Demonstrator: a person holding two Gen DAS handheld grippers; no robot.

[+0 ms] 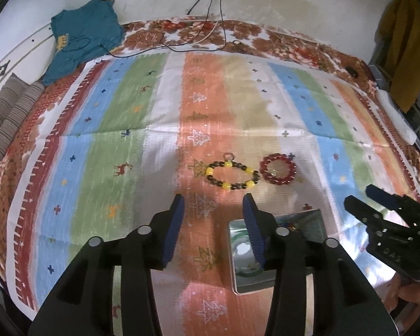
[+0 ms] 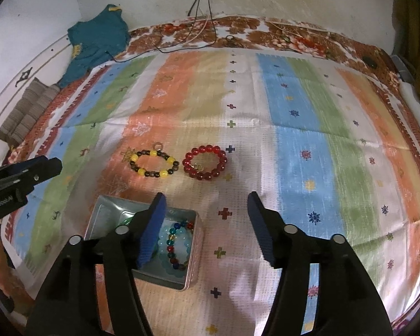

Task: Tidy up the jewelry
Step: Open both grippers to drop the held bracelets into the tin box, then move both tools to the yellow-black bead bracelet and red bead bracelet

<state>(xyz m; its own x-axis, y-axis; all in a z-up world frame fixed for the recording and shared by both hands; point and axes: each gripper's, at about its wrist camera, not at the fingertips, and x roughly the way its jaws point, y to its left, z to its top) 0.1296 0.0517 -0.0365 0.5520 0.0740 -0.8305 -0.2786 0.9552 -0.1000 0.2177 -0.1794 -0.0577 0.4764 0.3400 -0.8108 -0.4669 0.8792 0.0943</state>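
A yellow-and-brown bead bracelet (image 1: 233,175) (image 2: 154,163) and a red bead bracelet (image 1: 278,170) (image 2: 205,162) lie side by side on the striped cloth. A metal tin (image 2: 179,282) (image 1: 313,215) nearer me holds a pale blue and a multicoloured bracelet (image 2: 174,243). My left gripper (image 1: 213,198) is open and empty, just short of the yellow bracelet, its right finger over the tin. My right gripper (image 2: 205,196) is open and empty, just short of the red bracelet, its left finger over the tin. Each gripper shows at the other view's edge.
The striped cloth (image 1: 112,140) covers a floral bedspread (image 1: 294,47). A teal shirt (image 1: 81,33), striped cushions (image 1: 8,112) and black cables (image 1: 210,14) lie at the back by the wall. A yellow garment (image 1: 406,42) hangs at right.
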